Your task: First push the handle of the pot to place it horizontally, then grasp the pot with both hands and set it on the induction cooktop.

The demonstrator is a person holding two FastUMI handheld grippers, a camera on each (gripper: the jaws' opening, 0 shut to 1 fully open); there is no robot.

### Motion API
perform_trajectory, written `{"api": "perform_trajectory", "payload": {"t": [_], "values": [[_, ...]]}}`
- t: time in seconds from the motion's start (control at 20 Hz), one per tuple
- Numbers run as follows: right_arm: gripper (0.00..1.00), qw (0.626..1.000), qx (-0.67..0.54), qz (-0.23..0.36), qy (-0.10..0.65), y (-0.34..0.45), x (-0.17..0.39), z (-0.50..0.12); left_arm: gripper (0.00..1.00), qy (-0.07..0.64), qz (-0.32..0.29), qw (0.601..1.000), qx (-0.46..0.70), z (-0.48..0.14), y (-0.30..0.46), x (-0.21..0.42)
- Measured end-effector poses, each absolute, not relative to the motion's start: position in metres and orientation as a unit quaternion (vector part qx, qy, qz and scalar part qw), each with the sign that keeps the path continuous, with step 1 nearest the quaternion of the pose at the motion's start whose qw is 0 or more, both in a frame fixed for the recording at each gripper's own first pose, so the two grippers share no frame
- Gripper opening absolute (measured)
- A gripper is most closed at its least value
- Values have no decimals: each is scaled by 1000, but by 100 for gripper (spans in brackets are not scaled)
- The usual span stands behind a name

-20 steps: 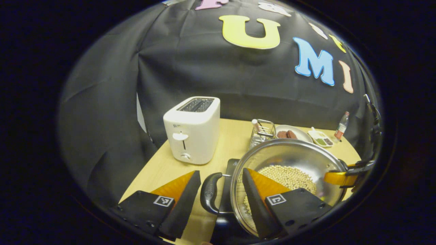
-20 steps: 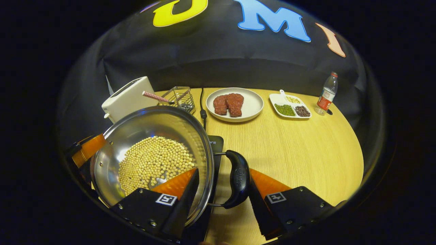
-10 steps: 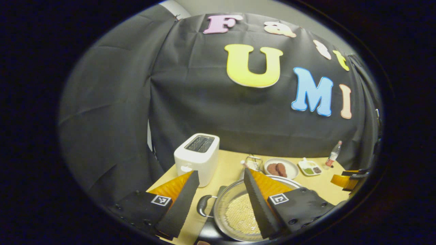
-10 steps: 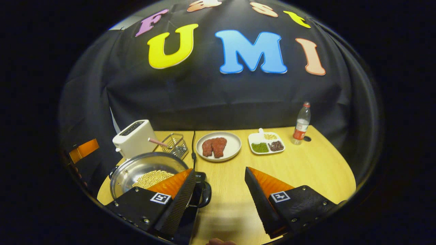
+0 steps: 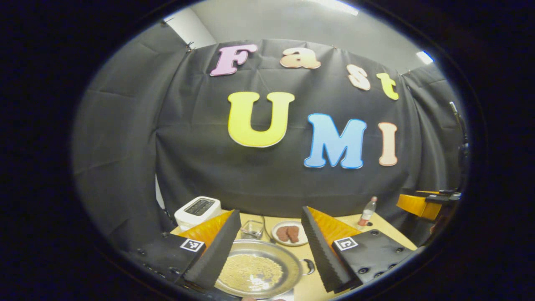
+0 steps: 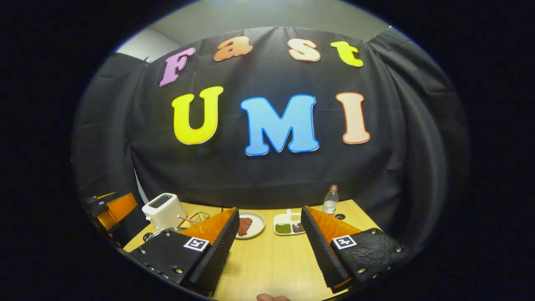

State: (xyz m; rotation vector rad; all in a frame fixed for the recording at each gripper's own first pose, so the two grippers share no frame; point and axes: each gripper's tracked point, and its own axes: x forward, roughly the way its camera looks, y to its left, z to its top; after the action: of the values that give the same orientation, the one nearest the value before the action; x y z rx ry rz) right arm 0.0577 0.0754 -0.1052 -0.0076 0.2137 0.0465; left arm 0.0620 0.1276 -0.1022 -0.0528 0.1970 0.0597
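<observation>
You are holding the left gripper (image 5: 271, 242) high over the pot (image 5: 259, 269), tilted so it is looking mostly at the booth's cloth wall, with its ribbed black-and-orange wedge fingers (image 5: 215, 251) standing wide apart and gripping nothing. The pot is sitting below and between them on the pale wood-grain surface (image 5: 391, 234): a shallow, shiny steel round with a looped black handle (image 5: 308, 266) at its right and a bed of small yellowish beans (image 5: 246, 269) inside. You are holding the right gripper (image 6: 269, 244) raised and level, its fingers (image 6: 319, 246) also spread and empty, above bare surface (image 6: 271, 267). In the right gripper view, the pot's rim (image 6: 161, 231) is peeking out behind the left finger, near a boxy white toaster (image 6: 163, 210).
</observation>
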Motion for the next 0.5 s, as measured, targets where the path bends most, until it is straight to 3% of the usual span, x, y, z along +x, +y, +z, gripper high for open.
{"api": "perform_trajectory", "payload": {"t": [0.15, 0.2, 0.3, 0.5], "values": [[92, 996, 5, 27, 79, 50, 48, -68, 99, 69, 17, 997, -10, -63, 75, 57], [87, 997, 11, 33, 75, 42, 45, -58, 95, 63, 12, 998, -10, -51, 57, 52], [92, 997, 23, 39, 62, 28, 38, -39, 99, 52, 17, 998, -10, -30, 34, 44], [92, 997, 35, 51, 46, 6, 25, -16, 95, 34, 34, 999, -1, -8, 12, 31]]}}
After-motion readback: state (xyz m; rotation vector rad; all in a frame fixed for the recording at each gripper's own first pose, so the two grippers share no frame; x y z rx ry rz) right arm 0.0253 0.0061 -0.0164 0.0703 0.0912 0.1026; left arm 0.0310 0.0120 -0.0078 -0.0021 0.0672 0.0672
